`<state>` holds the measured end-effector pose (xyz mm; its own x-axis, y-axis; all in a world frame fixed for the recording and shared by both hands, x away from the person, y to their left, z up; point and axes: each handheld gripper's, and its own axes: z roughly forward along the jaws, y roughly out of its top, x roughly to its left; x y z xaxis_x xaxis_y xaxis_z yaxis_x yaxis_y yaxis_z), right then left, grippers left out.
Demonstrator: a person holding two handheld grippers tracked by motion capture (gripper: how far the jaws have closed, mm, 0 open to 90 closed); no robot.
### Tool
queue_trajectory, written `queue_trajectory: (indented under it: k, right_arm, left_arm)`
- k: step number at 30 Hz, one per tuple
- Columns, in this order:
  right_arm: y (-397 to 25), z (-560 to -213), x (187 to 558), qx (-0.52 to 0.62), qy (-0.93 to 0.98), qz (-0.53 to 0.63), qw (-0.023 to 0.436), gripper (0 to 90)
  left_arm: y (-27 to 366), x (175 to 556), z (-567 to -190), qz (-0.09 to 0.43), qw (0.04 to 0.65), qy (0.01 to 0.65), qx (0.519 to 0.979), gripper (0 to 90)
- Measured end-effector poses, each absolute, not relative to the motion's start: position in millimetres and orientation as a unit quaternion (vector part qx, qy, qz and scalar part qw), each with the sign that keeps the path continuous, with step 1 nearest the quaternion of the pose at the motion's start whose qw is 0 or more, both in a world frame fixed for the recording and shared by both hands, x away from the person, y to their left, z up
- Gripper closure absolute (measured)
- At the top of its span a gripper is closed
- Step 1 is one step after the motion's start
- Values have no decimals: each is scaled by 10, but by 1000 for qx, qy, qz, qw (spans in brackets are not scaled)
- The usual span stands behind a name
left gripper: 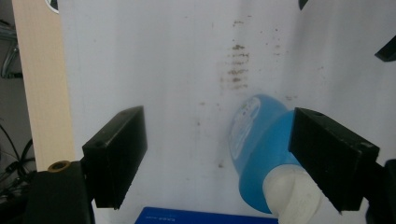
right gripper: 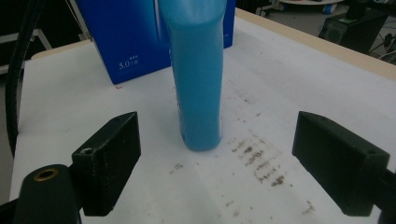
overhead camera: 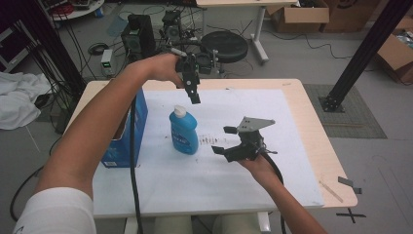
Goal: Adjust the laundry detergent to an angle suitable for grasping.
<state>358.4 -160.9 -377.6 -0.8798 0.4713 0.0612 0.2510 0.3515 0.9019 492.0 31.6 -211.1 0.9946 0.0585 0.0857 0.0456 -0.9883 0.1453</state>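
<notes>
The blue bottle (overhead camera: pixel 183 131) stands upright on the white mat (overhead camera: pixel 272 165) beside the blue box (overhead camera: pixel 124 141), with the left gripper (overhead camera: pixel 193 95) above and the right gripper (overhead camera: pixel 223 140) beside, both wide apart and empty.

Even bright overhead light, soft shadows, no glare; gripper views slightly blurry up close.

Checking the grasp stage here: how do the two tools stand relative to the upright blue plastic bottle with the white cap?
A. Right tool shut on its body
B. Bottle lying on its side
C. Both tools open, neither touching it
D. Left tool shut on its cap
C: the upright blue plastic bottle with the white cap stands free, the left tool open above it and the right tool open beside it.
</notes>
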Motion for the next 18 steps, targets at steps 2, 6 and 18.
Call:
queue_trajectory:
  k: [2, 6, 18]
  right_arm:
    - [-1560, -3803, 3594, 222, 811, 531, 106, 150]
    - [-1461, -3854, 3620, 226, 803, 540, 111, 149]
    - [-1238, -3924, 3717, 233, 788, 557, 119, 148]
  left_arm:
    - [314, 4916, -2113, 46, 71, 24, 996, 202]
    - [314, 4930, -2125, 47, 69, 22, 996, 203]
    - [338, 4945, -2135, 55, 62, 25, 996, 201]
